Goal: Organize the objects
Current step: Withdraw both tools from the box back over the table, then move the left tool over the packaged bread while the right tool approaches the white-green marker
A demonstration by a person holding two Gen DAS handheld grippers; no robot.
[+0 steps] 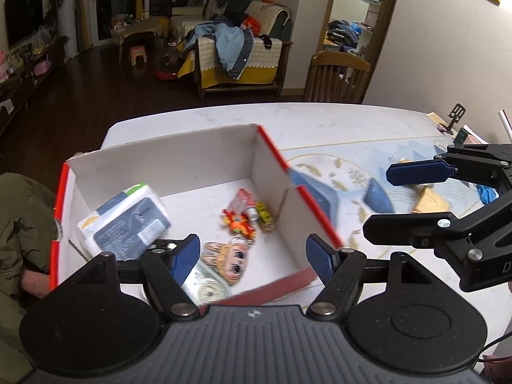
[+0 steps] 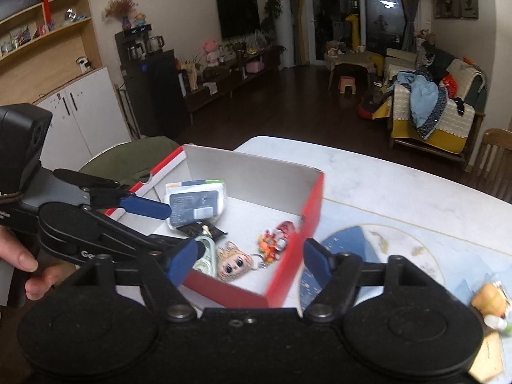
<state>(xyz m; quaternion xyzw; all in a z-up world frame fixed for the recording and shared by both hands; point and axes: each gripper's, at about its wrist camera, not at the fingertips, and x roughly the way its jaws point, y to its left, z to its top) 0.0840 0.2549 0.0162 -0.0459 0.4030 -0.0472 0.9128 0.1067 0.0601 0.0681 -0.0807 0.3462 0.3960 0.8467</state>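
We have both grippers spread with nothing between the pads: left gripper [image 1: 252,257] above the near edge of the red box [image 1: 315,216], right gripper [image 2: 248,264] over its near-right corner. In the box on the bench [image 1: 320,121]: tissue pack [image 1: 128,220] far left, cartoon-face keychain [image 1: 228,264] near, orange toy [image 1: 240,220] right.

Each tool is matte black plastic with silver screws, round pivot discs and blue ribbed fingertips [image 1: 184,257]; white lettering marks one.
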